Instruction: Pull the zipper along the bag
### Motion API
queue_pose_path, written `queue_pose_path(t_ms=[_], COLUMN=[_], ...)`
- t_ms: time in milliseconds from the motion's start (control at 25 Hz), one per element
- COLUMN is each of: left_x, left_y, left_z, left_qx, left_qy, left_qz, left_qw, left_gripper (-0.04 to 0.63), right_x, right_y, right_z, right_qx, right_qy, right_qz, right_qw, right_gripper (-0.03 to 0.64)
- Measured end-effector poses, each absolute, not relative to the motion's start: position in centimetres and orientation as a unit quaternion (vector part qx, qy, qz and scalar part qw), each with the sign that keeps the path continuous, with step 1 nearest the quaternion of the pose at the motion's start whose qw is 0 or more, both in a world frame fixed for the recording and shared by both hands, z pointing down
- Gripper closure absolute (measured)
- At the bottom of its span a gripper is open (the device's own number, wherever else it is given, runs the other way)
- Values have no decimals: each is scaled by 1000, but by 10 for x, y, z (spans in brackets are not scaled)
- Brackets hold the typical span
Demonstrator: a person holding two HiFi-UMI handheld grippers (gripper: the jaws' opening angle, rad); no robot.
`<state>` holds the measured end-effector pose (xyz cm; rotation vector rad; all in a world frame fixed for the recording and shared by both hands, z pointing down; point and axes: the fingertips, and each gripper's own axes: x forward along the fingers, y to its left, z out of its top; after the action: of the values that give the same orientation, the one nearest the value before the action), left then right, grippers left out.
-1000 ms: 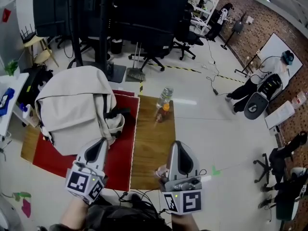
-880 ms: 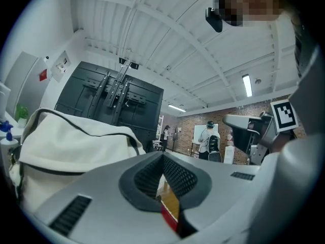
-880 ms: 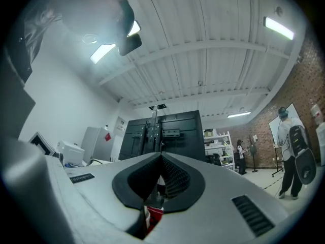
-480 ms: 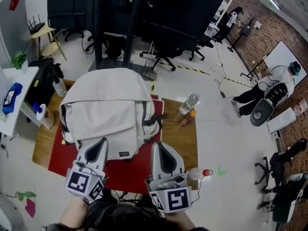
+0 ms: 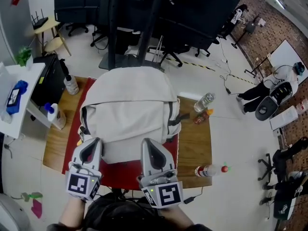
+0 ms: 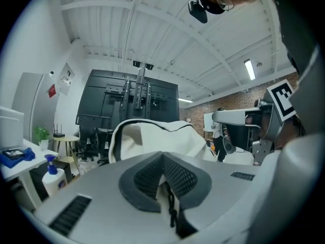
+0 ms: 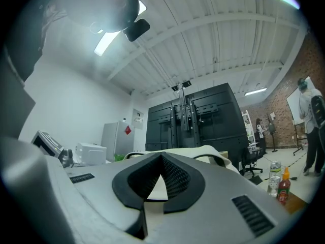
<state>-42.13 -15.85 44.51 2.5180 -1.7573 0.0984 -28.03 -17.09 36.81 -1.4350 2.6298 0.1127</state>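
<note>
A beige backpack [image 5: 127, 112] with dark zipper lines and black straps lies on a red mat [image 5: 126, 168] in the middle of the head view. Both grippers hover just short of its near edge, above the mat. My left gripper [image 5: 92, 143] points at the bag's near left part and is shut with nothing in it. My right gripper [image 5: 148, 143] points at the near middle, also shut and empty. In the left gripper view the shut jaws [image 6: 163, 160] face the bag [image 6: 152, 135]. Past the right gripper [image 7: 161, 159] only the bag's top [image 7: 203, 151] shows.
The mat lies on a wooden table [image 5: 195, 143]. A clear bottle [image 5: 204, 101] and an orange-capped one [image 5: 201, 118] lie right of the bag, a red-capped bottle [image 5: 210, 170] near the front right corner. Spray bottles [image 5: 70, 84] and a white side table [image 5: 14, 114] stand at the left.
The head view has swung so the bag now sits centred in front of both grippers. The right gripper has come left from over the bare wood to the bag's near edge. Both stayed shut.
</note>
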Motion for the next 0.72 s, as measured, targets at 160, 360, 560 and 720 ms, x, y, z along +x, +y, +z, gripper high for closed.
queue_pose_path(t_ms=[160, 360, 560, 720], left_x=[-449, -451, -440, -439], left_y=[-153, -142, -141, -146], left_z=[461, 492, 510, 524], left_qx=[823, 847, 865, 866], left_qy=[-564, -523, -487, -482], left_qz=[46, 76, 85, 98], left_qw=[41, 57, 85, 89], left_gripper=[566, 565, 457, 456], right_x=[-318, -349, -368, -370], right_y=[-167, -159, -152, -150], right_z=[381, 416, 450, 464], right_qx=[-464, -434, -390, -379], right_qy=[884, 899, 919, 922], right_qz=[23, -10, -65, -83], right_qw=[63, 50, 11, 5], right_gripper=[598, 599, 598, 598])
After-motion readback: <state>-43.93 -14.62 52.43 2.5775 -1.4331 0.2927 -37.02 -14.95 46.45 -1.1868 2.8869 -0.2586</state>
